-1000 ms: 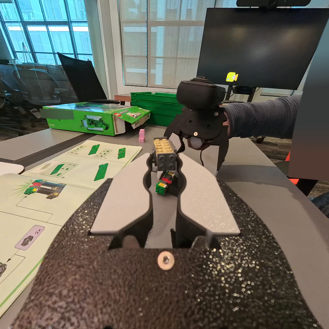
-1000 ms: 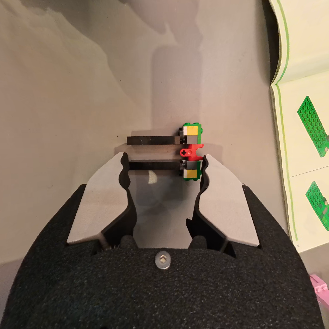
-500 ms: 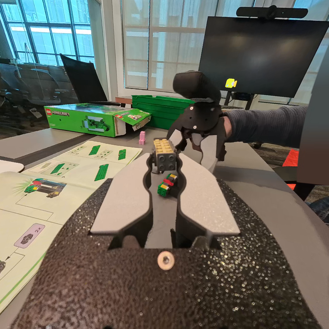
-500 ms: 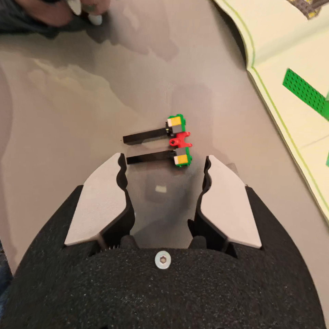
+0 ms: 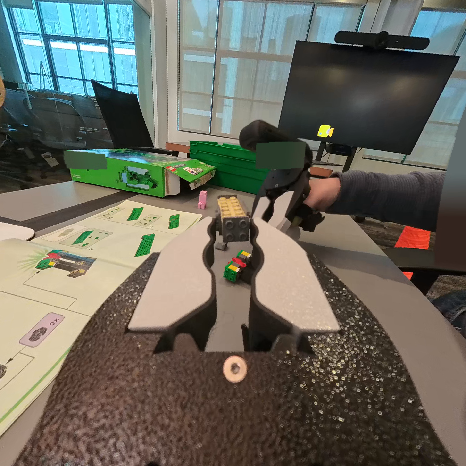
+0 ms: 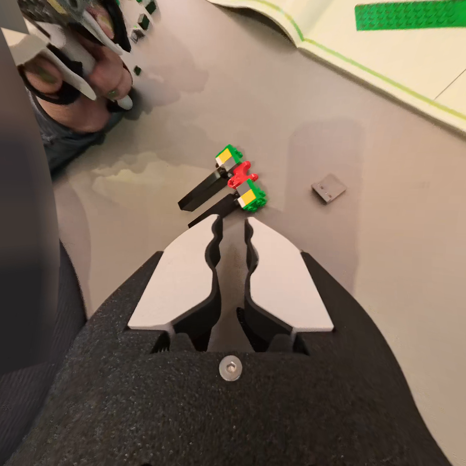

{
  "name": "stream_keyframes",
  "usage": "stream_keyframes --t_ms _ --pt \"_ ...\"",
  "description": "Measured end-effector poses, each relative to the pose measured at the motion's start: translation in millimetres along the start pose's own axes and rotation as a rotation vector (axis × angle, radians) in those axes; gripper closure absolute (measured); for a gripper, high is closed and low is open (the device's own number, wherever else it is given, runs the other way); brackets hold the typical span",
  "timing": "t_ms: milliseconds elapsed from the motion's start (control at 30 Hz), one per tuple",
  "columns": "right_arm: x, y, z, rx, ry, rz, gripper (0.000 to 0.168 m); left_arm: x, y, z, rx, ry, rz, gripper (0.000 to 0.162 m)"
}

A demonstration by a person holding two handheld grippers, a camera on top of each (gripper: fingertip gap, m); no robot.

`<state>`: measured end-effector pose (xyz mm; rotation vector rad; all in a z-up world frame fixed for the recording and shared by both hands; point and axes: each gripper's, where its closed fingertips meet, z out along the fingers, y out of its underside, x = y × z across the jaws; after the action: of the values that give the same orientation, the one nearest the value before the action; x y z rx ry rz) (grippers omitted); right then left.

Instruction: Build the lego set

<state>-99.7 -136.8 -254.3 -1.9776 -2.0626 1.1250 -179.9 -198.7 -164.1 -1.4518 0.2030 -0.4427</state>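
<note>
My left gripper [image 5: 232, 224] is shut on a grey block with a tan studded top [image 5: 233, 219], held above the grey table [image 5: 353, 290]. Beneath it a small assembly [image 5: 235, 264] lies on the table: two black bars with green, yellow and grey ends joined by a red clip. It also shows in the right wrist view [image 6: 227, 184]. My right gripper [image 6: 233, 222] is empty, its jaws nearly together with a narrow gap. It hovers just short of the assembly's near bar. It shows farther off in the left wrist view [image 5: 282, 216].
An open instruction booklet [image 5: 75, 252] lies on the left. Behind it are a green set box [image 5: 126, 171], a pink figure [image 5: 202, 199] and green trays [image 5: 227, 161]. A loose grey tile [image 6: 328, 187] lies right of the assembly, and small loose pieces [image 6: 137, 36] lie beside the left hand. Spacing between my two grippers at the tips: around 15 cm.
My right gripper has drawn back from the assembly, turned, and its jaws have closed from wide open to a narrow gap. My left gripper still holds the grey block.
</note>
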Motion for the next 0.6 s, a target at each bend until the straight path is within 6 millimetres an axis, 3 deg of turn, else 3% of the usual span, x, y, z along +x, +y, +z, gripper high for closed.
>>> stream_keyframes --t_ms 133,200,300,367,500,600 --pt "-1 0 7 0.037 0.021 0.012 0.168 -1 -1 0 0.004 -0.001 -0.005 0.137" --pt "-7 0 12 0.042 0.028 -0.013 0.168 0 -1 0 0.004 0.000 -0.005 0.137" --pt "-46 -2 20 0.044 -0.120 -0.124 0.161 0 0 0 0.003 0.000 -0.005 0.137" --pt "-56 -7 16 0.049 -0.131 -0.200 0.152 -1 -1 -1 0.005 -0.001 -0.007 0.137" --pt "-24 -27 0 0.106 0.063 -0.329 0.122 -1 -1 -1 0.006 -0.001 -0.011 0.137" --pt "-3 -29 2 0.031 0.156 -0.298 0.117 -1 -1 -1 0.005 0.000 -0.012 0.137"
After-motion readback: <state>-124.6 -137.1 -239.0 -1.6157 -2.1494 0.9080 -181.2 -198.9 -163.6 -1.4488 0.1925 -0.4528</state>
